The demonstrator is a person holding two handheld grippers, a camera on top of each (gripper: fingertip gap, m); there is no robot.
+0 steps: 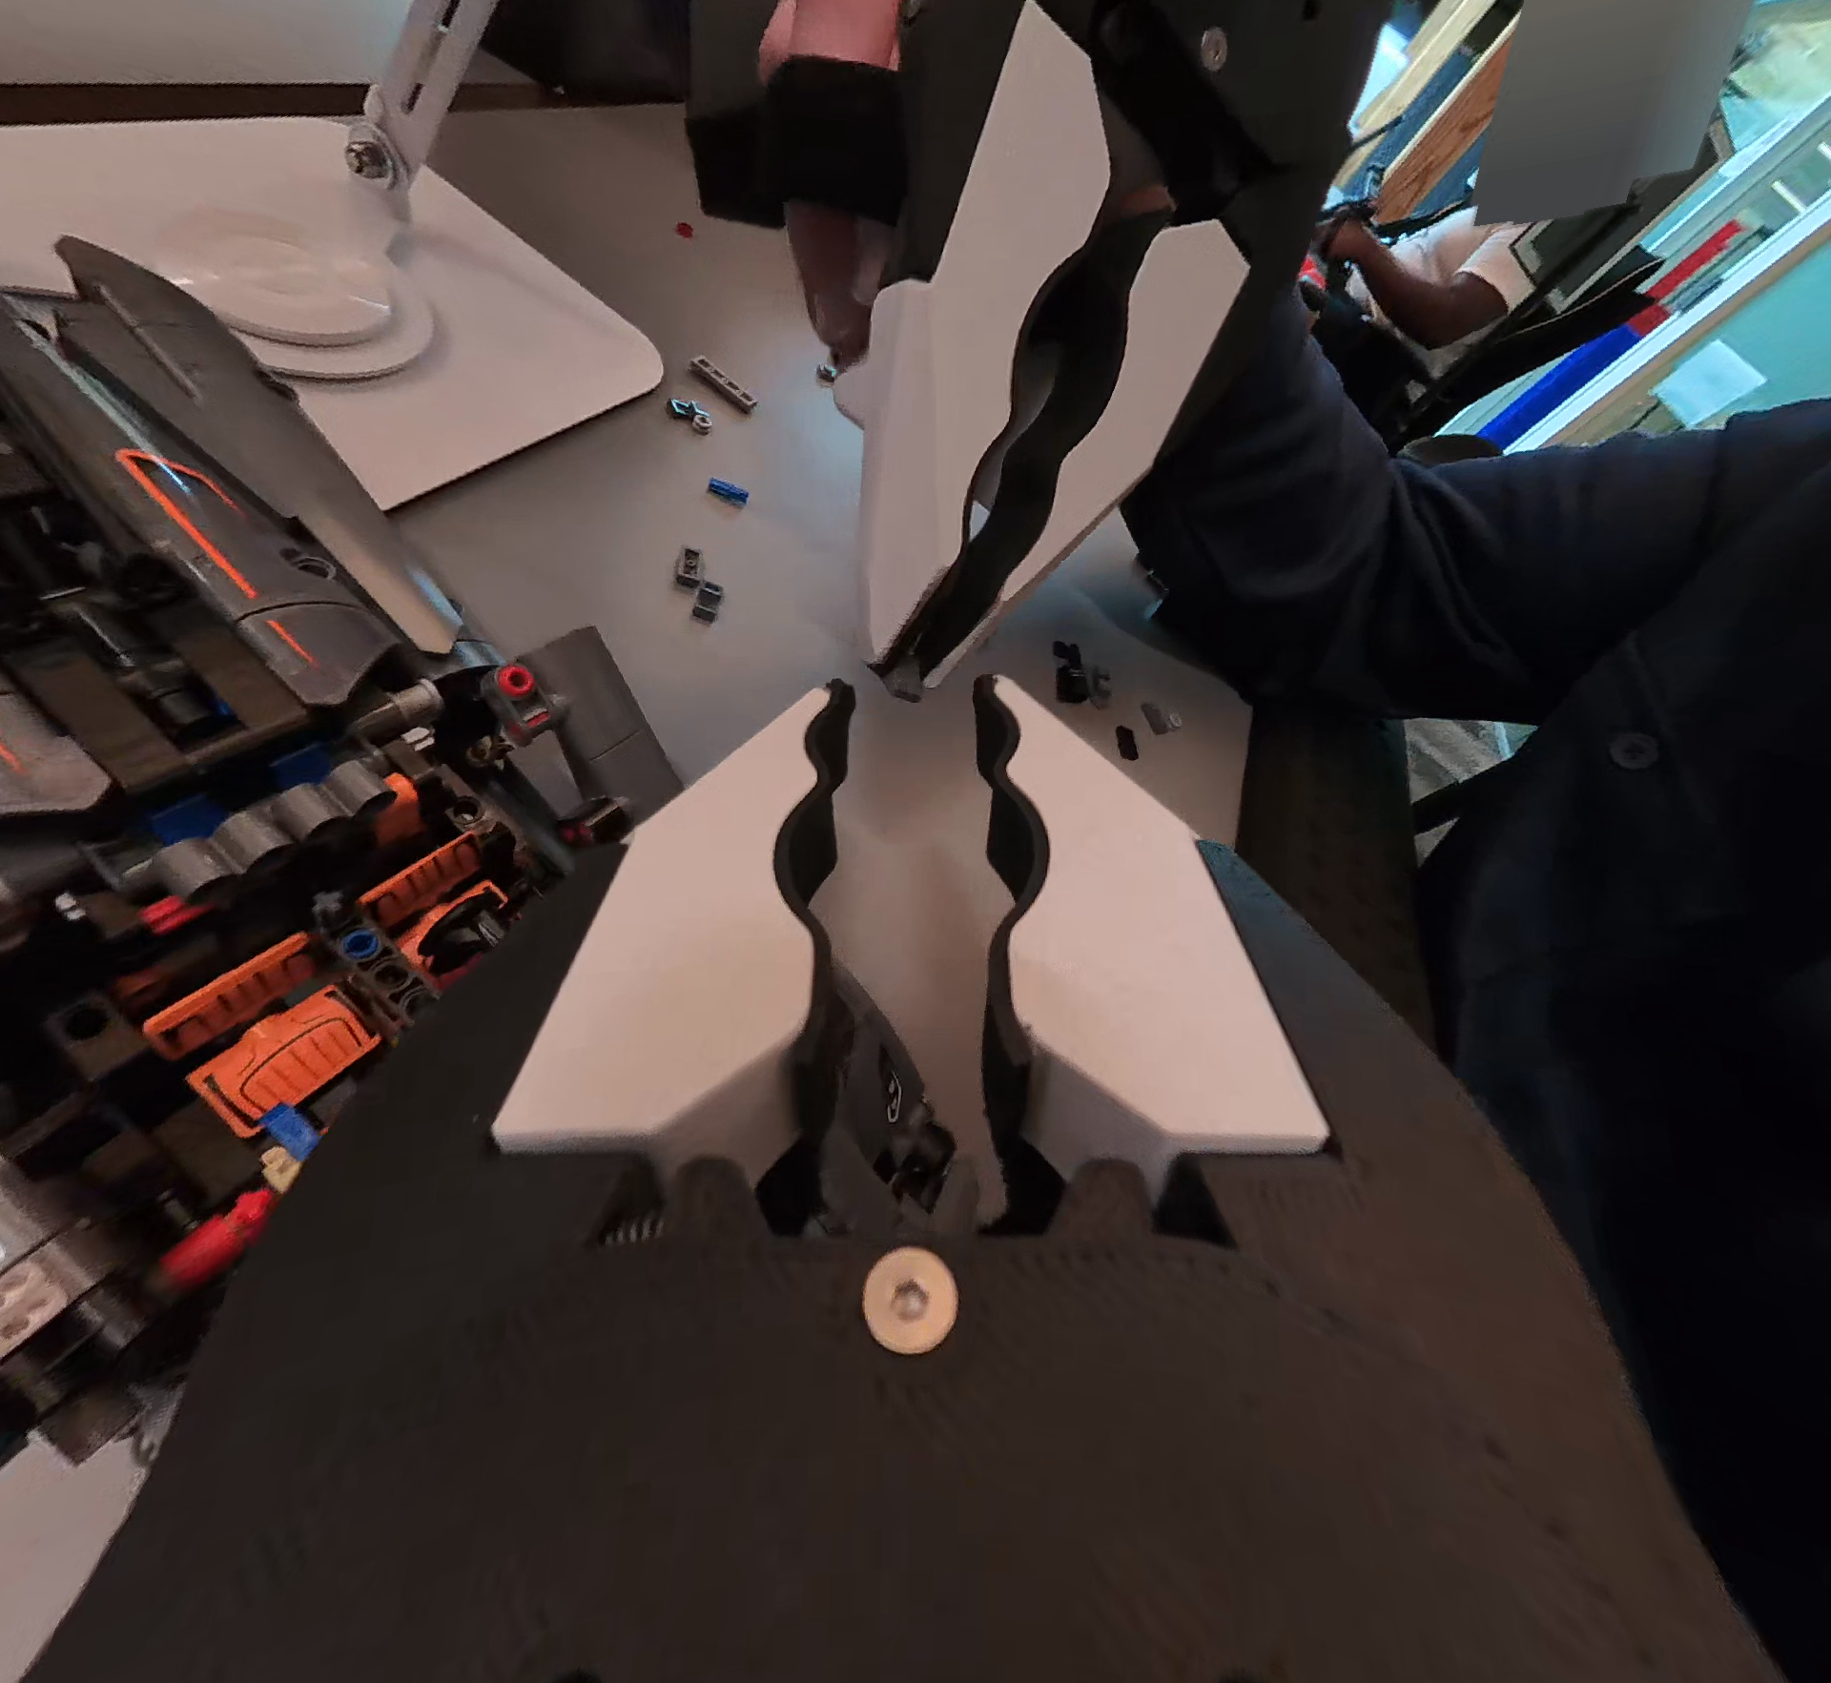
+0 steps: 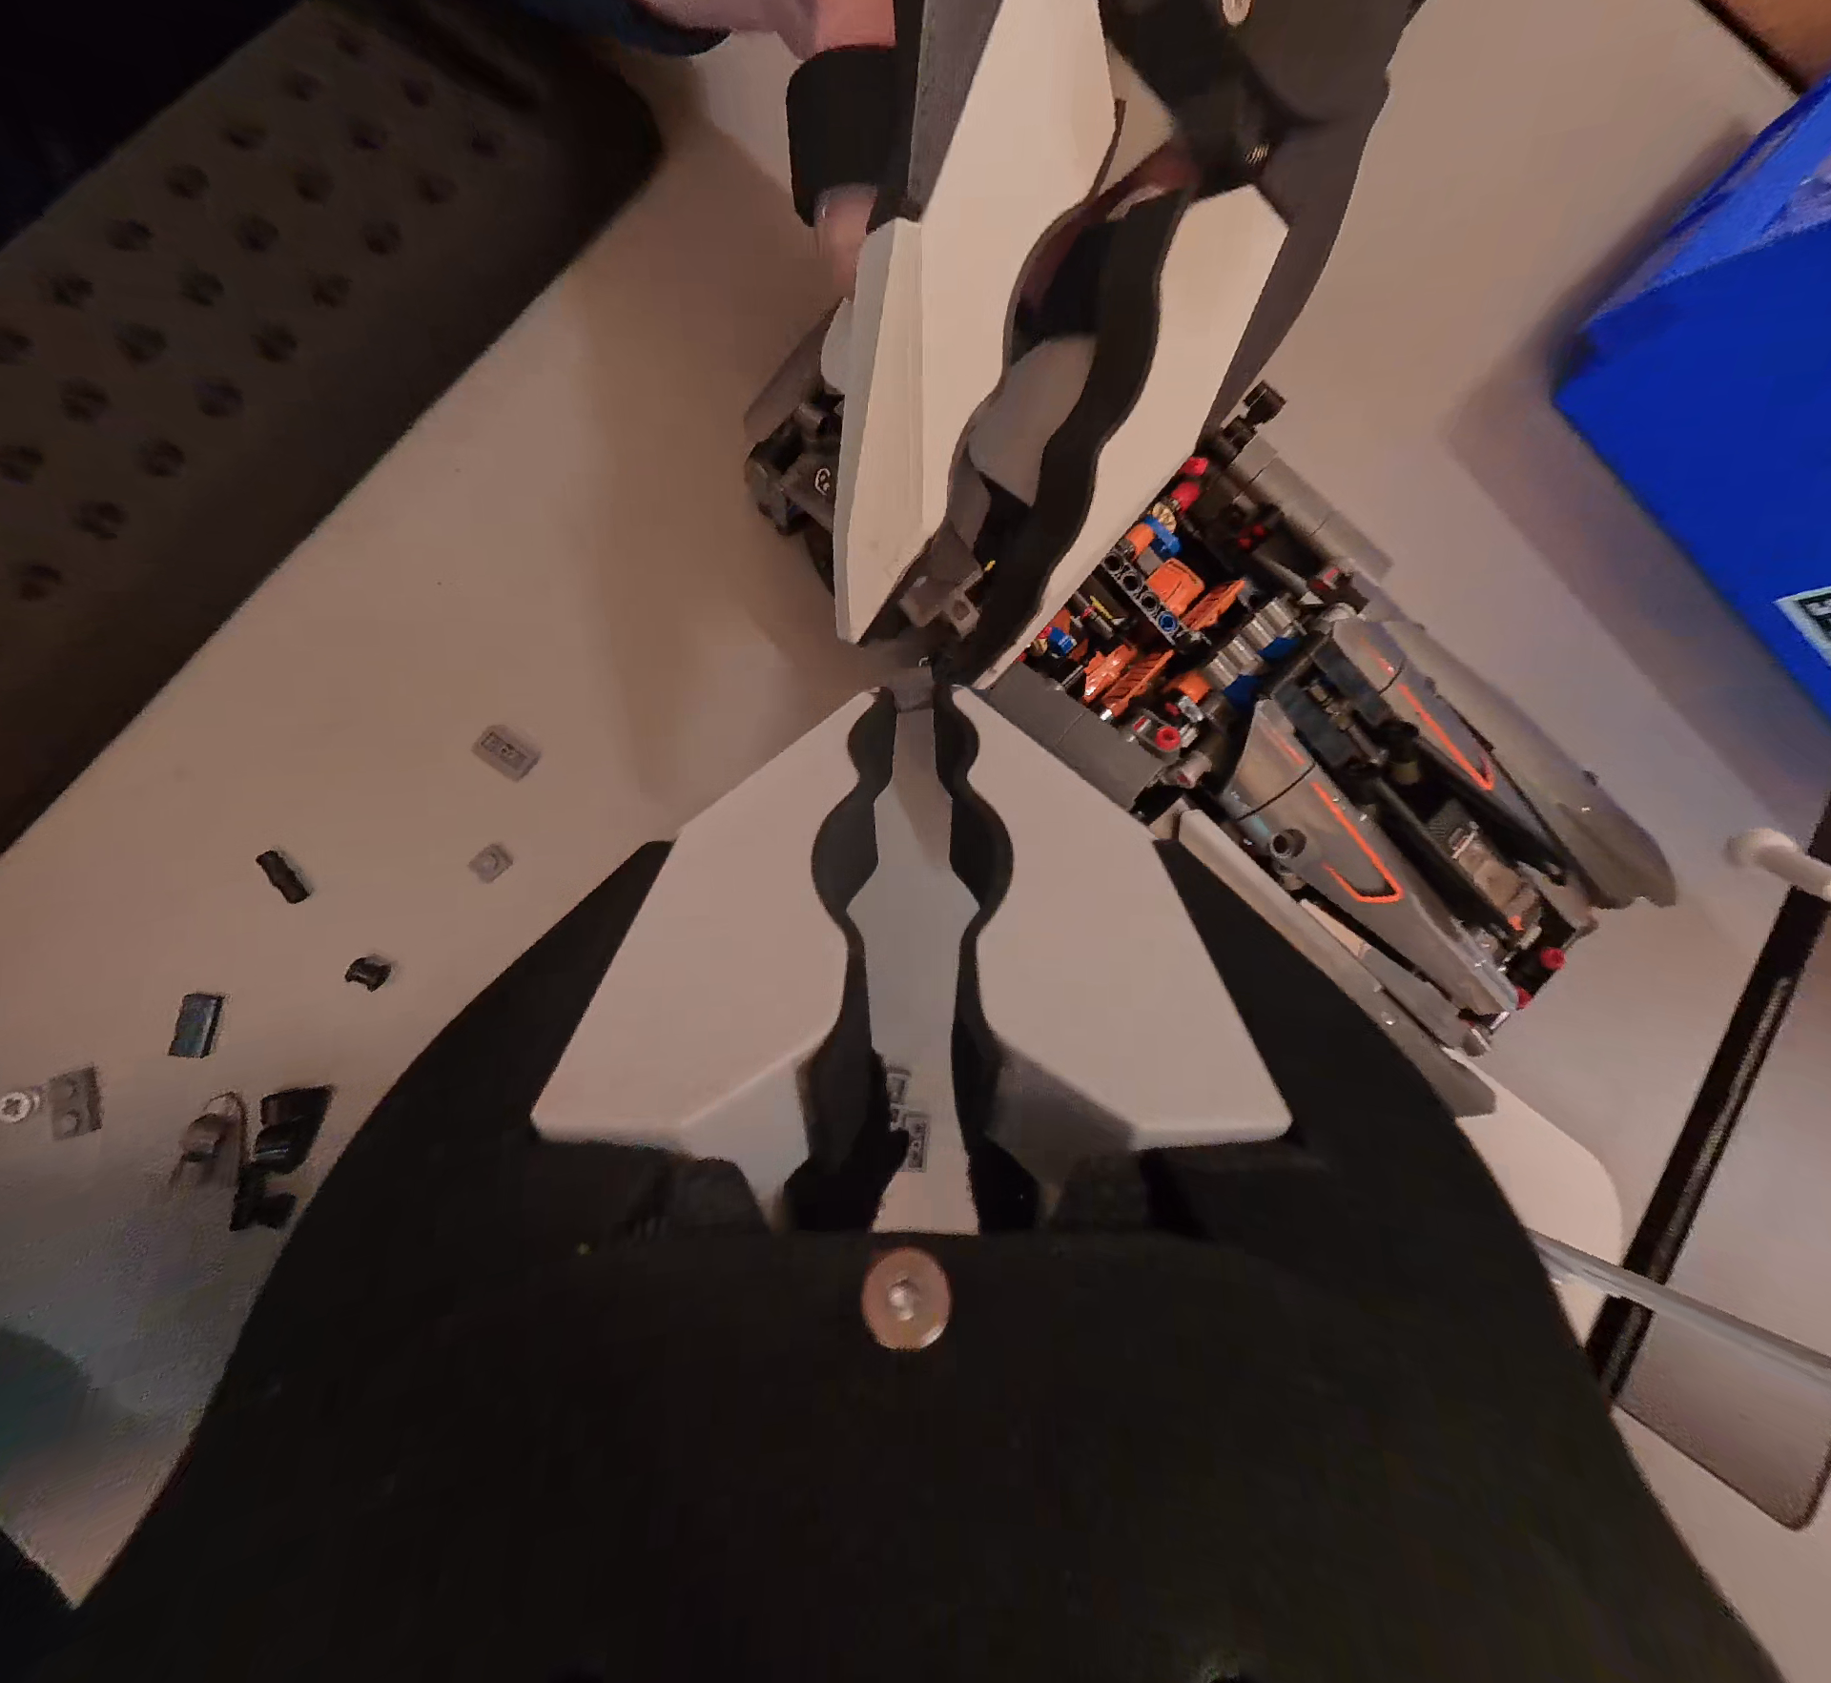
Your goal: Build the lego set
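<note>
A large dark grey and orange lego car model (image 1: 248, 744) lies on the table left of my grippers; it also shows in the right wrist view (image 2: 1338, 744). My right gripper (image 2: 916, 702) is shut on a small grey lego piece (image 2: 914, 686), held above the table. In the left wrist view it reaches down from above (image 1: 902, 667), with the piece (image 1: 904, 684) at its tips. My left gripper (image 1: 912, 699) is open and empty, its tips either side of and just below that piece. In the right wrist view it (image 2: 926, 655) comes in from the top.
Loose small pieces lie on the table: dark grey ones (image 1: 701, 590), a blue pin (image 1: 728, 491), black ones (image 1: 1080, 684), and several more (image 2: 268, 1130). A white stand base (image 1: 476, 367), a black perforated panel (image 2: 248, 298) and a blue box (image 2: 1734, 348) surround the work area. The tips of both grippers are at nearly the same place.
</note>
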